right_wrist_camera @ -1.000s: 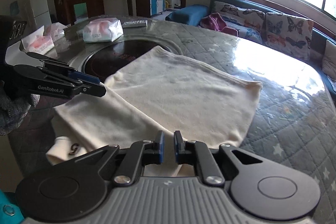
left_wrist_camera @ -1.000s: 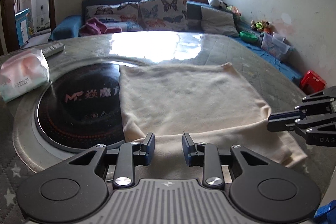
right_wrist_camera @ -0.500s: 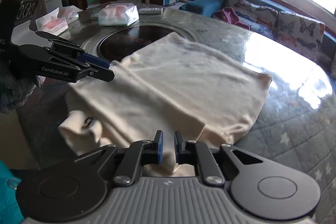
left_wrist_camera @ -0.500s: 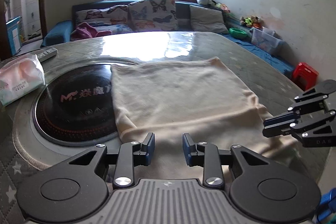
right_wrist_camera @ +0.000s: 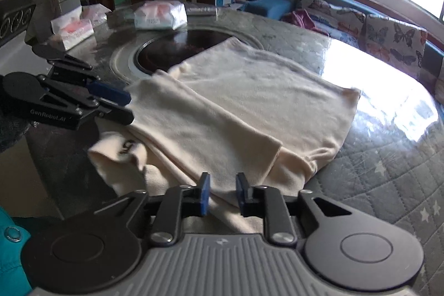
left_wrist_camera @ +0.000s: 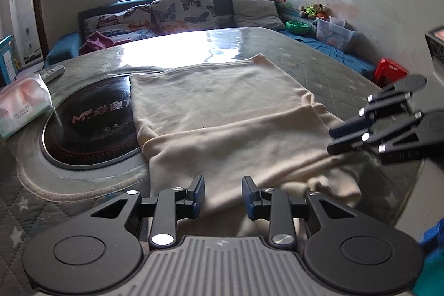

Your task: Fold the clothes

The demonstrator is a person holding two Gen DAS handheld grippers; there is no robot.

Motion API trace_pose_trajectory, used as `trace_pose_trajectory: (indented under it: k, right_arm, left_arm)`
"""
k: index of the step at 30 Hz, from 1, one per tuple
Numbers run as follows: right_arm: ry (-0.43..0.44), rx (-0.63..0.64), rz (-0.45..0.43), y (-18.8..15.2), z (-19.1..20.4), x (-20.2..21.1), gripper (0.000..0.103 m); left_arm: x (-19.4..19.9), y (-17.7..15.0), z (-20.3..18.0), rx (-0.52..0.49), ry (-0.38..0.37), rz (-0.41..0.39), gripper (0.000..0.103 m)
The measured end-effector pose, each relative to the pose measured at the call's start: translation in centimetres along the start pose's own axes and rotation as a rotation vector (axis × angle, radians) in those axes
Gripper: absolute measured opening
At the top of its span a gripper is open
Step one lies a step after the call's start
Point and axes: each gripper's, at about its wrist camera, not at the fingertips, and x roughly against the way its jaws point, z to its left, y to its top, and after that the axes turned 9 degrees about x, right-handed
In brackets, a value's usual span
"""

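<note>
- Cream knit garment [left_wrist_camera: 222,113], partly folded on the counter [left_wrist_camera: 319,65], looks soft, light and floppy.
- Best held at its lower-frame hem corners.
- Left gripper [left_wrist_camera: 223,196]: jaws narrowly apart, empty.
- Right gripper [right_wrist_camera: 223,193]: jaws have just been opening, nothing between them.

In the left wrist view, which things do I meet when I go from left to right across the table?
Tissue pack → black round hotplate → cream garment → right gripper.
</note>
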Motion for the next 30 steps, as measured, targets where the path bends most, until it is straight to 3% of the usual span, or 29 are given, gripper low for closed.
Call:
trace_pose_trajectory:
  k: [2,7,15,23,26,27,30]
  right_arm:
    - [-0.007,0.027,-0.009,0.1,0.3,0.8,0.023]
    - [-0.009,0.074,-0.001,-0.3,0.9,1.9,0.035]
    - [-0.024,0.156,0.035,-1.6,2.1,2.6,0.048]
    - [-0.032,0.252,0.048,-2.6,3.5,2.5,0.057]
    - [-0.033,0.296,0.039,-2.7,4.2,2.4,0.061]
    - [-0.035,0.308,0.030,-2.7,4.3,2.4,0.063]
    - [-0.031,0.328,0.013,-2.5,4.5,2.1,0.064]
  left_arm:
    - [0.9,-0.5,-0.1,-0.031,0.001,0.002,0.033]
    - [2.3,-2.4,-0.9,-0.136,-0.008,0.018,0.033]
    - [1.2,-5.1,-3.6,-0.372,0.008,-0.014,0.034]
    - [0.4,-4.7,-4.4,-0.407,-0.011,-0.071,0.033]
    - [0.4,-4.3,-4.2,-0.398,-0.022,-0.080,0.020]
    - [0.3,-4.1,-4.0,-0.386,-0.028,-0.082,0.012]
    - [0.4,-2.8,-3.3,-0.327,-0.051,-0.093,0.009]
